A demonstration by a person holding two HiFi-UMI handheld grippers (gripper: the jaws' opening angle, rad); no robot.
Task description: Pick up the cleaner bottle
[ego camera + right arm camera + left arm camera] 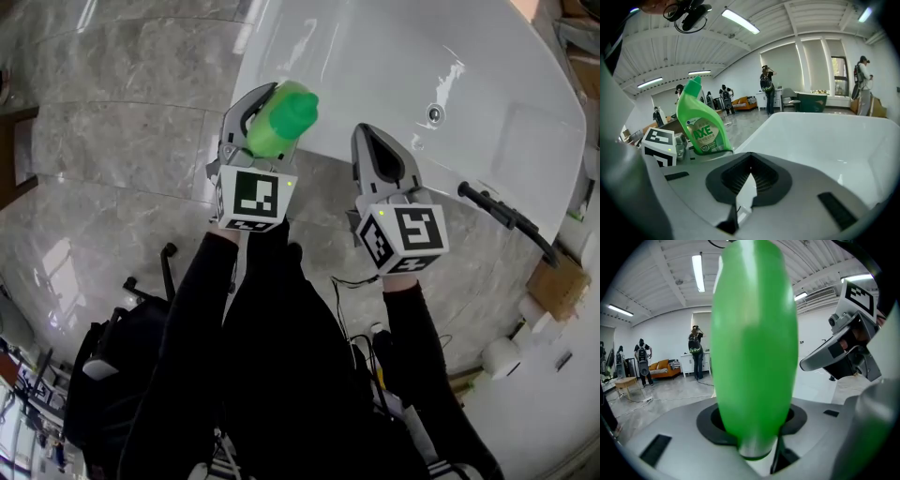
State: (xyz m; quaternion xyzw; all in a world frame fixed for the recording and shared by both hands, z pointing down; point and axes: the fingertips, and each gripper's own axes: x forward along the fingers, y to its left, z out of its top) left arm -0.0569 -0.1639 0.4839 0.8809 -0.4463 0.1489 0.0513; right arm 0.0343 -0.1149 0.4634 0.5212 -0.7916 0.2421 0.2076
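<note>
The green cleaner bottle (pixel 281 120) stands upright between the jaws of my left gripper (pixel 251 112), which is shut on it, held in the air beside the tub's edge. In the left gripper view the bottle (pixel 754 348) fills the middle of the picture, with the gripper (pixel 754 432) clamped round its lower part. The right gripper view shows the bottle (pixel 701 124) at the left, its white label facing the camera. My right gripper (pixel 375 145) hangs beside it to the right, its jaws together and holding nothing (pixel 747 180).
A white bathtub (pixel 469 94) lies ahead, over a grey marble floor. A black handled tool (pixel 497 211) lies at its right rim, with a cardboard box (pixel 558 281) below that. A black bag (pixel 122 356) sits at lower left. Several people (pixel 696 350) stand far off.
</note>
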